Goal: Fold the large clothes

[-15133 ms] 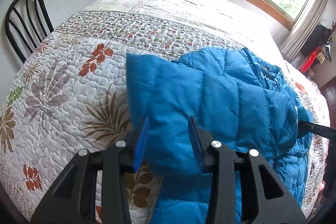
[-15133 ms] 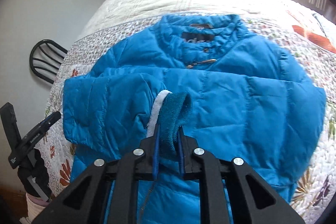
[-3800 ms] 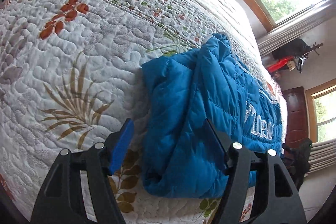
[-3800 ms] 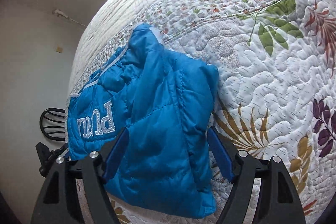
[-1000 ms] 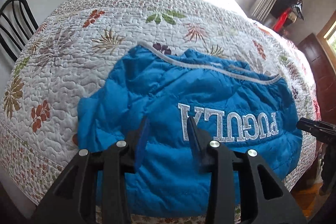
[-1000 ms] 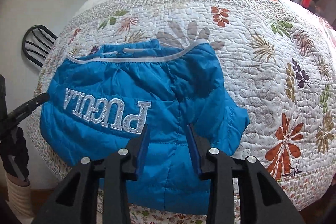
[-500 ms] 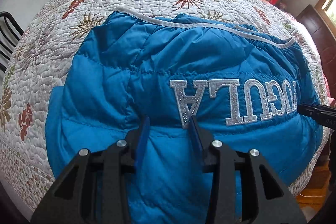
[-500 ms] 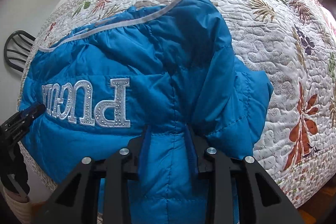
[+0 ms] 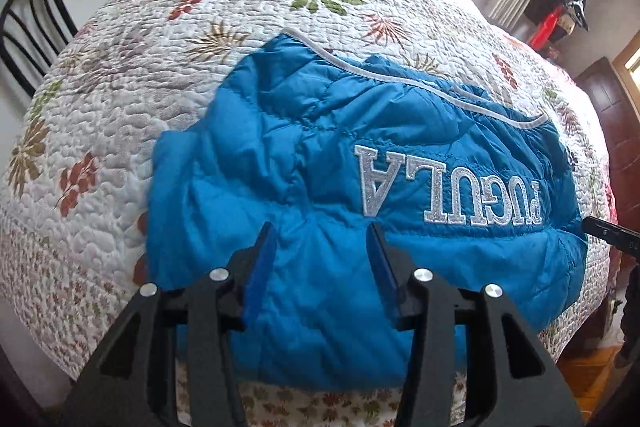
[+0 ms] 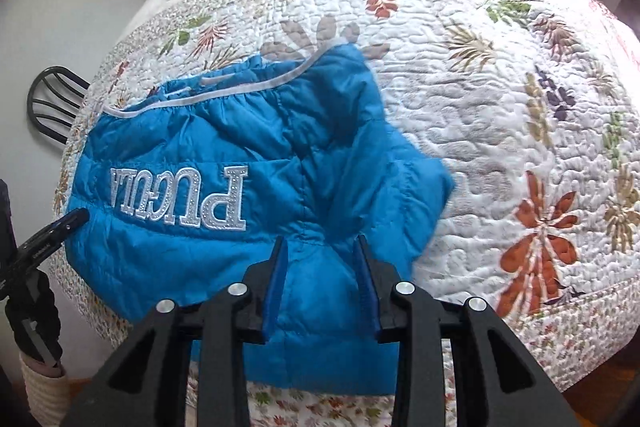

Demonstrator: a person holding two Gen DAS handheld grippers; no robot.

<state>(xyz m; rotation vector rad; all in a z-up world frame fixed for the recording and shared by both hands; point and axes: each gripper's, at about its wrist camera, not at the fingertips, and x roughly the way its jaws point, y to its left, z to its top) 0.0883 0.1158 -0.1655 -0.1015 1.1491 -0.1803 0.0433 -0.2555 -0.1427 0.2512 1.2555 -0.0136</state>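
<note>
Left wrist view showed the puffy blue quilted jacket folded on the floral quilted bed; both the left gripper and right gripper were part-open, gripping nothing. Judged light, soft, slippery; take folded edges.

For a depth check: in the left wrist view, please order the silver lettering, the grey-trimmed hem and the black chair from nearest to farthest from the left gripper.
1. Silver lettering, just ahead, right.
2. Grey-trimmed hem, jacket's far edge.
3. Black chair, far left, beside the bed.
</note>
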